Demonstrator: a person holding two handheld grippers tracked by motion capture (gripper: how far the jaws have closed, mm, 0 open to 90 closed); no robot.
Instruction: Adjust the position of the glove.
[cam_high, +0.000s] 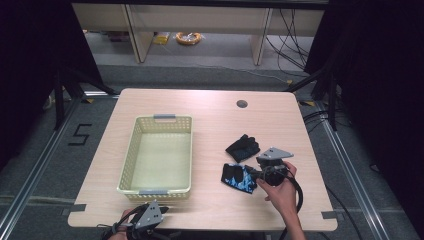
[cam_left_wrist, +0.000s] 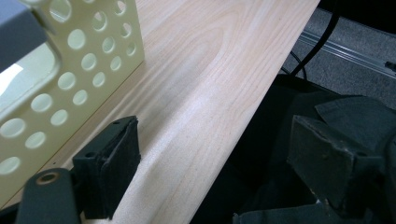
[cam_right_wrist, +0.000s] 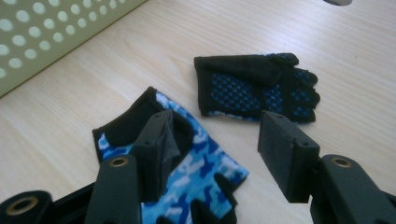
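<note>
A lab or test room: black curtains (cam_high: 30, 75) hang on both sides of the table (cam_high: 210, 107), cables (cam_high: 295, 40) trail across the floor beyond it, and metal rails (cam_high: 30, 175) run beside it.

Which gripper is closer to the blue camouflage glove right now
The right. The right gripper hangs just over the blue camouflage glove, jaws apart, one jaw above the glove. The left gripper sits at the table's near edge, beside the basket, far from it.
</note>
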